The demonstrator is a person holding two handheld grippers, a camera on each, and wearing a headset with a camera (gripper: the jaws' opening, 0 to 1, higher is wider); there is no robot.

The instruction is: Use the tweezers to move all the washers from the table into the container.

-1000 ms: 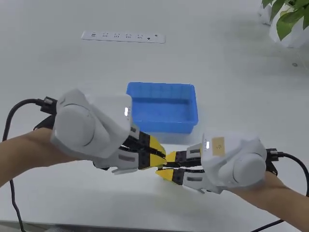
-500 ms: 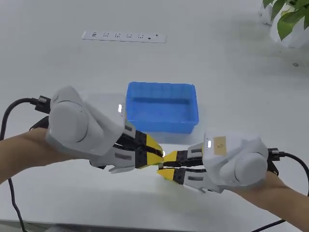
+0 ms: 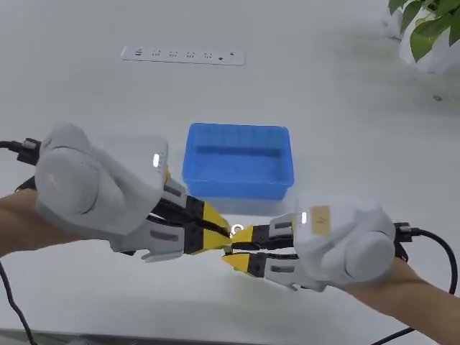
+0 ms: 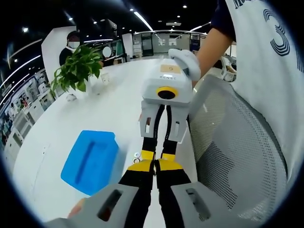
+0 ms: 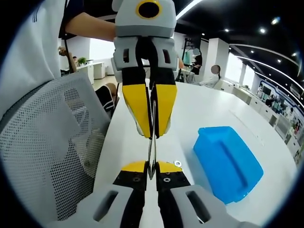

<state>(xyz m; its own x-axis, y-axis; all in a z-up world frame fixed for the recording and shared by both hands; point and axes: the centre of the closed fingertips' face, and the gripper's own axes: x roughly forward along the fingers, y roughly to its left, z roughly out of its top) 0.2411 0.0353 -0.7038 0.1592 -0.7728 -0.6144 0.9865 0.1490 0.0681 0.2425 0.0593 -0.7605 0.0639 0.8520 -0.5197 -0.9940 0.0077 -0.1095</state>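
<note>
Thin metal tweezers (image 5: 152, 151) run between the two grippers, which meet tip to tip near the table's front edge. My left gripper (image 3: 220, 236) comes in from the left and is shut on one end of them. From the right, my right gripper (image 3: 234, 256) is shut on the other end. A small washer (image 3: 237, 230) lies on the white table just beyond the tips. Two washers (image 4: 137, 156) lie close together beside the jaws in the left gripper view, and one washer (image 5: 178, 163) lies by them in the right gripper view. The blue container (image 3: 240, 161) stands right behind.
A white power strip (image 3: 183, 55) lies at the far side of the table. A potted plant (image 3: 428, 32) stands at the back right. Cables trail from both grippers. A mesh office chair (image 4: 237, 156) and a person's body are close to the front edge.
The left gripper's body has swung to the left and lower, and both grippers' tips have shifted slightly left, still meeting. A washer now shows just beyond the tips.
</note>
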